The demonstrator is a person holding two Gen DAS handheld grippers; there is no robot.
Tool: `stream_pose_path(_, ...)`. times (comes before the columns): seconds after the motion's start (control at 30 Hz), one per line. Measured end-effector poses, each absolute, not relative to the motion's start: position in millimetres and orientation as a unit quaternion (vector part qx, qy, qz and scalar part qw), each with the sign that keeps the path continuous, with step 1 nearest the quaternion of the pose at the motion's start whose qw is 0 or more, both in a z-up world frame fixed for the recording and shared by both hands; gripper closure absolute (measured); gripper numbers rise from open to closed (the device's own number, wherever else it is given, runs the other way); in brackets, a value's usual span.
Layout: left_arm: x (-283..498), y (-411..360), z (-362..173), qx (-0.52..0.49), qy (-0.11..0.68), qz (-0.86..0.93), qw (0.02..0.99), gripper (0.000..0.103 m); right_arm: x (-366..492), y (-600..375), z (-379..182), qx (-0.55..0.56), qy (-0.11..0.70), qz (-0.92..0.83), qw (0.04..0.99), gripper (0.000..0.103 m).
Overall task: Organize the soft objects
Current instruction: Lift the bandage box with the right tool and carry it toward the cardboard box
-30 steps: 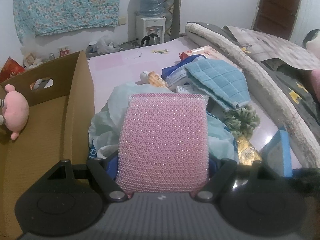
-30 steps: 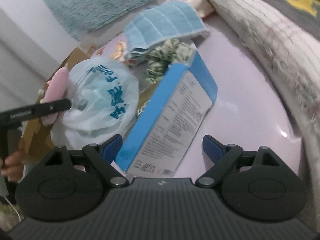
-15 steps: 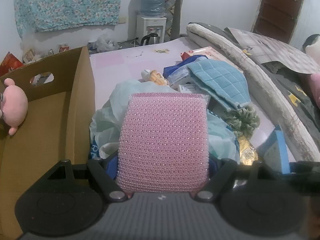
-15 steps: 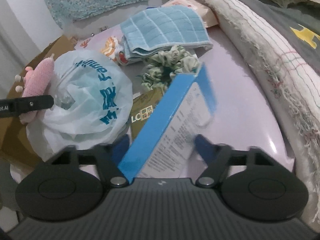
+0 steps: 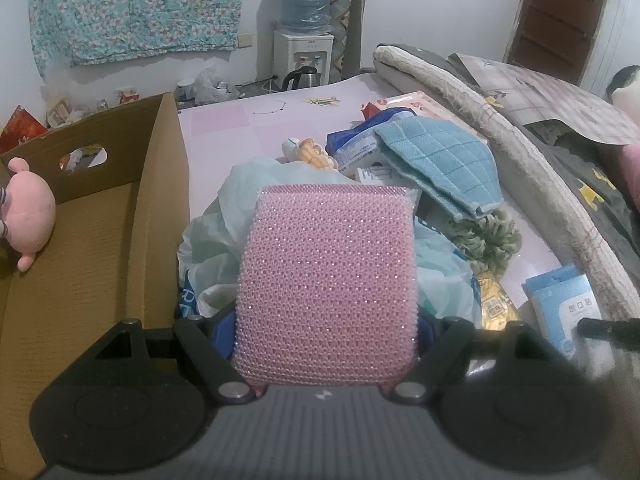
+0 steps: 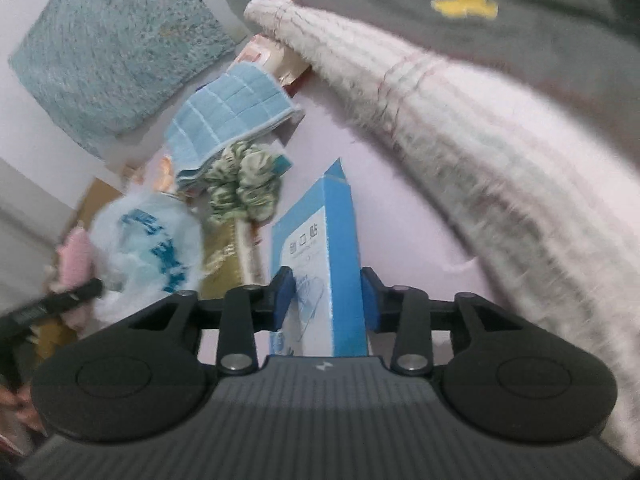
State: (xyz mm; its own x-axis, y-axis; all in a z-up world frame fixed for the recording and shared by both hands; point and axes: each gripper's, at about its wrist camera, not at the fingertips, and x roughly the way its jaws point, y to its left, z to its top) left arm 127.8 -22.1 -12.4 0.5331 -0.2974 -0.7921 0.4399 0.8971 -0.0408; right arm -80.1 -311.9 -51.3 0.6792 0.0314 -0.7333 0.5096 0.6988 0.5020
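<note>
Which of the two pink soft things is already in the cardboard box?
The pink plush toy, at the cardboard box's left side. The pink mesh sponge is outside it, clamped in the left gripper.

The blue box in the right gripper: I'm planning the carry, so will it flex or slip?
The blue box looks like thin cardboard with flat faces, so probably light and fairly stiff. The right gripper pinches its narrow sides; hard squeezing might dent it. Its glossy print may slip slightly.
</note>
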Motion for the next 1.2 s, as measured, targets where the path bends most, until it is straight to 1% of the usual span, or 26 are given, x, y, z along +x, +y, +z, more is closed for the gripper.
stream_pose_path(0.07,128,-23,-13,0.082,0.435,-0.211,0.872,0.021,-76,-305,-45,0.327,0.38,-0.146,0.853,0.022)
stream_pose_path(0.1,128,-23,-12,0.083,0.435,-0.21,0.872,0.021,-71,-302,-44,0.312,0.384,-0.139,0.858,0.017)
stream_pose_path(0.17,128,-23,-13,0.083,0.434,-0.21,0.872,0.021,-60,-288,-39,0.267,0.397,-0.122,0.869,0.011)
stream_pose_path(0.33,128,-24,-13,0.083,0.433,-0.211,0.873,0.021,-27,-249,-50,0.11,0.454,-0.138,0.873,0.01)
stream_pose_path(0.4,127,-24,-12,0.083,0.431,-0.212,0.873,0.021,-19,-244,-57,0.084,0.463,-0.142,0.871,0.008)
stream_pose_path(0.53,124,-24,-10,0.082,0.428,-0.214,0.874,0.021,-12,-240,-61,0.04,0.467,-0.152,0.87,0.008)
stream_pose_path(0.6,123,-23,-8,0.08,0.426,-0.216,0.875,0.021,-12,-239,-62,0.025,0.469,-0.153,0.869,0.011)
stream_pose_path(0.63,122,-23,-7,0.08,0.425,-0.218,0.875,0.021,-13,-238,-62,0.019,0.468,-0.156,0.87,0.018)
stream_pose_path(0.67,121,-23,-6,0.08,0.423,-0.22,0.875,0.021,-14,-238,-61,0.018,0.465,-0.16,0.871,0.027)
stream_pose_path(0.97,116,-20,7,0.065,0.411,-0.225,0.881,0.022,-38,-267,-48,0.141,0.423,-0.155,0.881,0.028)
stream_pose_path(1.2,109,-10,30,0.048,0.392,-0.221,0.892,0.022,-55,-278,-35,0.179,0.387,-0.159,0.89,0.028)
